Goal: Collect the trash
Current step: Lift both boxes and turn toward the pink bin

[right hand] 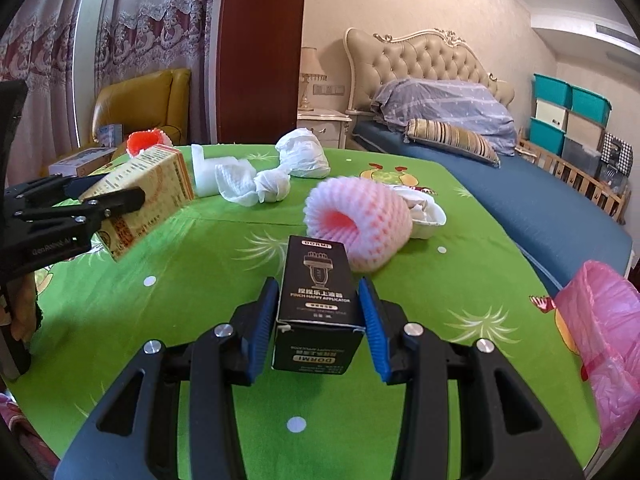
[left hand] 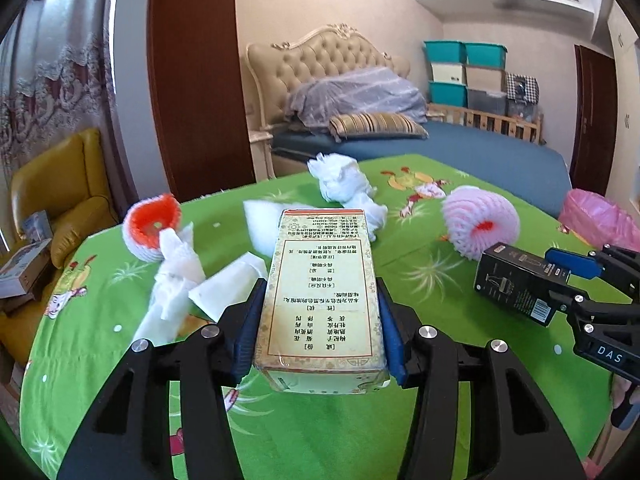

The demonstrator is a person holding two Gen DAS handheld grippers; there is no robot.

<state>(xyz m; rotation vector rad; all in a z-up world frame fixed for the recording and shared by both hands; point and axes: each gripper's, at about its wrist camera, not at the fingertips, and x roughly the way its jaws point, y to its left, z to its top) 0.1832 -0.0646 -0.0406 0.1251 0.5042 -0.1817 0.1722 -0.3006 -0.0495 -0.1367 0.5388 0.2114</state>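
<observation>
My left gripper (left hand: 320, 312) is shut on a long beige carton (left hand: 320, 288) printed with text, lifted above the green tablecloth (left hand: 280, 432). In the right wrist view the same beige carton (right hand: 148, 196) hangs tilted in the left gripper (right hand: 132, 200) at the left. My right gripper (right hand: 320, 316) is shut on a small black box (right hand: 316, 312); this black box (left hand: 516, 284) also shows at the right of the left wrist view, in the right gripper (left hand: 560, 280). A pink trash bag (right hand: 604, 344) stands at the table's right edge.
Crumpled white tissues (left hand: 344, 180), paper wrappers (left hand: 180, 280), a white foam block (right hand: 202, 174) and two foam fruit nets, one orange-lined (left hand: 152, 224) and one pink (right hand: 360, 224), lie on the table. A yellow armchair (right hand: 136, 108) stands left; a bed (right hand: 520, 192) lies behind.
</observation>
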